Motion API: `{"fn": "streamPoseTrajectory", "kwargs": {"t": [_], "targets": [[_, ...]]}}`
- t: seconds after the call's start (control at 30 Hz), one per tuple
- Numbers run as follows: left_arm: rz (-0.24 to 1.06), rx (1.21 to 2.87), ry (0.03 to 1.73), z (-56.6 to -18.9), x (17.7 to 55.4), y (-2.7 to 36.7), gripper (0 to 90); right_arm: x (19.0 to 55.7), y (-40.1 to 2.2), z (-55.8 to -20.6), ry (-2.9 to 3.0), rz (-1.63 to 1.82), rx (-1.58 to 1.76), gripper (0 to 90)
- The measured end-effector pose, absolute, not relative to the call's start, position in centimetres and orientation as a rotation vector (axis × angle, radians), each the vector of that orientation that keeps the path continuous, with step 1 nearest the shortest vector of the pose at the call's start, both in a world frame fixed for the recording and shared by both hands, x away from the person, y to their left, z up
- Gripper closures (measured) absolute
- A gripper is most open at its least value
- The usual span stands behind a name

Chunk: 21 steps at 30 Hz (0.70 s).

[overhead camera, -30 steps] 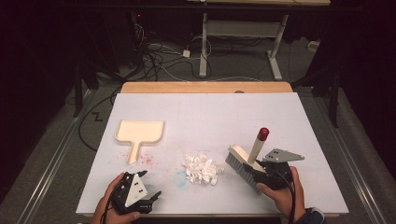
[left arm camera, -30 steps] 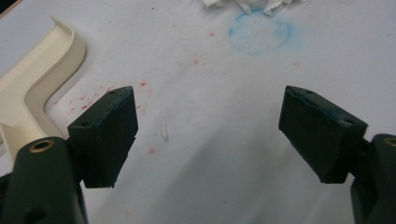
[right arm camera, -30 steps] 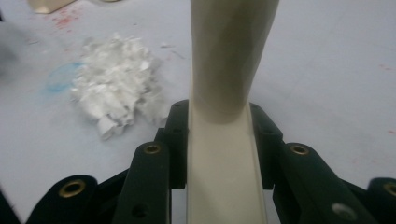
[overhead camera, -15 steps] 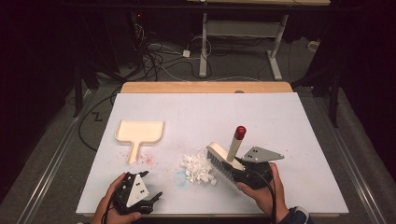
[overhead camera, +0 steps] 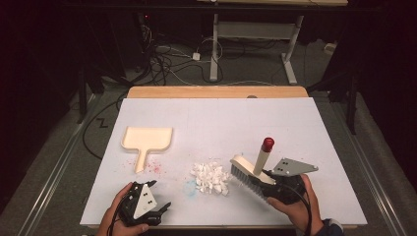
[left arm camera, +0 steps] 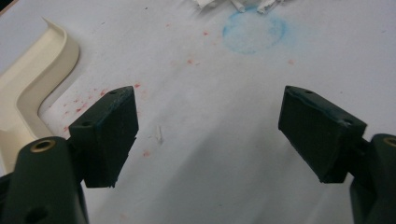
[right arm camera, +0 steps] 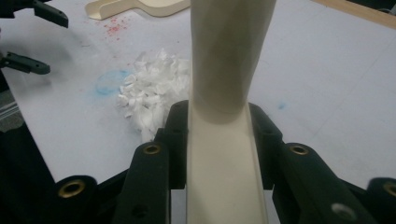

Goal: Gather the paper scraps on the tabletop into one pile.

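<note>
A cream dustpan (overhead camera: 147,138) lies flat on the white table (overhead camera: 216,118) at the left, its handle toward the person, with red specks around it. Nearer the front edge, the left gripper (overhead camera: 160,210) rests low over bare tabletop, its jaws wide apart with nothing between them. At the centre sits a pile of white paper scraps (overhead camera: 211,177), beside a faint blue smudge (left arm camera: 254,31). Just to the right of the pile, the hand brush (overhead camera: 248,173) has its bristles against the table and its red-tipped handle tilted upward. The right gripper (right arm camera: 219,135) clamps the brush's cream back between its jaws.
</note>
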<state>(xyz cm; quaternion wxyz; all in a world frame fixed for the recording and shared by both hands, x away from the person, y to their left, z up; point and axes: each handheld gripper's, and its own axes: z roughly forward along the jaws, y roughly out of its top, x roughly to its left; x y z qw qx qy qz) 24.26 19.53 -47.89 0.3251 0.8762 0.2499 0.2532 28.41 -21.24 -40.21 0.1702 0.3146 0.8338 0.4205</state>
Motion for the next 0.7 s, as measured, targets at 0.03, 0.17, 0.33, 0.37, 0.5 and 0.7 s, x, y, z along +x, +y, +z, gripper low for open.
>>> {"fn": "streamPoseTrajectory", "kwargs": {"t": [0.03,0.17,0.33,0.37,0.5,0.7], "targets": [[0.666,2.296,0.658,-47.9,24.2,19.5,18.9,28.3,-21.5,-40.1,2.368,1.195,0.889,68.0],[0.669,2.293,0.658,-47.9,24.2,19.6,18.9,27.8,-22.7,-39.8,2.375,1.188,0.894,68.0],[0.672,2.291,0.66,-47.8,24.2,19.6,18.9,27.3,-23.8,-39.9,2.414,1.111,0.874,68.0],[0.671,2.29,0.66,-47.8,24.2,19.7,18.9,27.2,-24.1,-40.0,2.419,1.094,0.876,68.0],[0.671,2.293,0.655,-47.8,24.2,19.6,18.9,27.3,-24.2,-40.7,2.471,1.045,0.883,68.0],[0.67,2.289,0.653,-47.8,24.2,19.6,18.9,27.5,-21.5,-41.3,2.536,1.072,0.807,68.0]]}}
